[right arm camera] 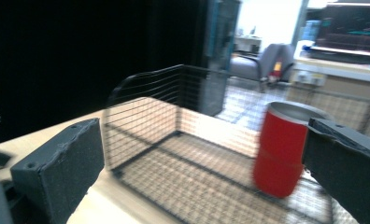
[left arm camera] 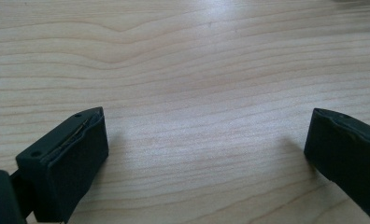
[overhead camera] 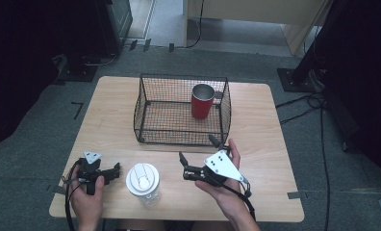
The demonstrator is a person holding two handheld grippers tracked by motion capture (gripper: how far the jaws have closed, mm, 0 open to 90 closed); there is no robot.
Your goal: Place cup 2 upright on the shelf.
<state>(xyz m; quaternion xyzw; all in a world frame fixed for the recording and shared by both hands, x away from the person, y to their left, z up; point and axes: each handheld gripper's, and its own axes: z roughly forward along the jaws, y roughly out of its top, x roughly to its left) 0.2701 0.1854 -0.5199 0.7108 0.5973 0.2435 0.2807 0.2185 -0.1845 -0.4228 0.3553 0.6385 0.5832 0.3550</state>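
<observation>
Closest to the person, at the front edge of the worktop (overhead camera: pixel 107 96), stands the white-lidded jar (overhead camera: pixel 143 183), upright, its long axis vertical and its round lid facing up. It serves as the landmark here. Just to its left rests the left gripper (overhead camera: pixel 112 172), low over the wood; in the left gripper view its fingers (left arm camera: pixel 68 163) are spread wide with nothing but bare wood grain between them. Just to the jar's right, and a little beyond it, the right gripper (overhead camera: pixel 198 156) is held in the person's hand with its grey plate up, its fingers (right arm camera: pixel 57 172) likewise parted and empty. Both grippers flank the jar at close range; the left one looks slightly nearer and points more squarely at the jar's side, while the right one, judging by its own view, is aimed past the jar toward the far side of the worktop. I'd say the coming grasp turns on that: the jar lies to the right of the left fingers and to the left of the right ones, so either would close on it sideways across its upright body. Beyond the jar, toward the middle of the worktop, sits the black wire basket (overhead camera: pixel 145 108), open at the top. Inside it, in the far right corner, a red cup (overhead camera: pixel 202 101) stands upright with its mouth open; I can't tell whether anything is in the cup.
</observation>
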